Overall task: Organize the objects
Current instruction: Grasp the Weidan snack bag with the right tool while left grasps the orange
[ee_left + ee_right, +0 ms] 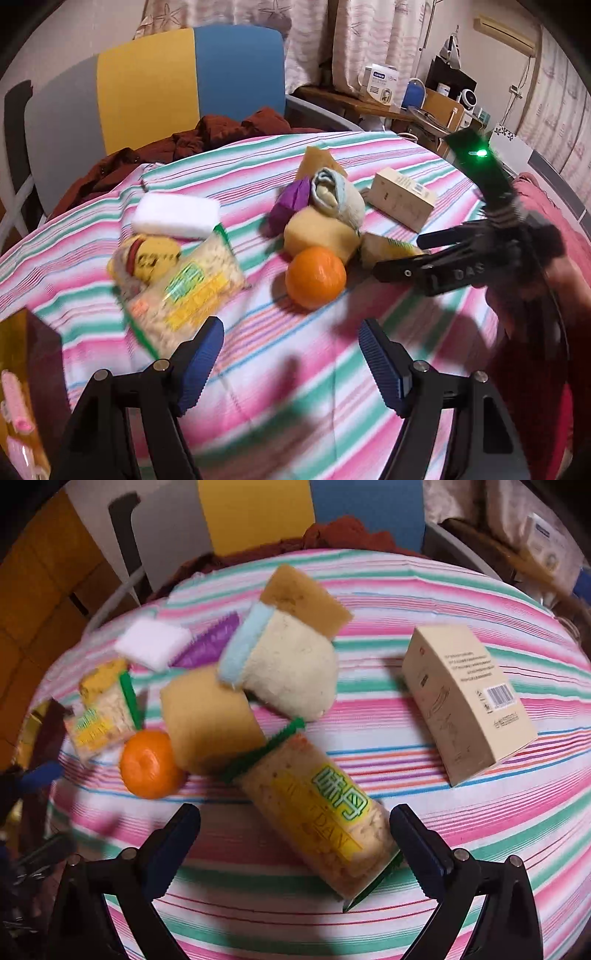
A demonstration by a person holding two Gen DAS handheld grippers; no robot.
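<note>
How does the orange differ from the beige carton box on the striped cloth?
The orange is round and bright orange; the beige carton box is rectangular, pale and printed with a barcode. The orange touches a yellow sponge; the box lies apart from the pile. Both rest on the striped cloth.

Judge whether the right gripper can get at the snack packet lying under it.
Probably yes: the right gripper is open, its fingers straddle the snack packet, and nothing lies on top of it.
</note>
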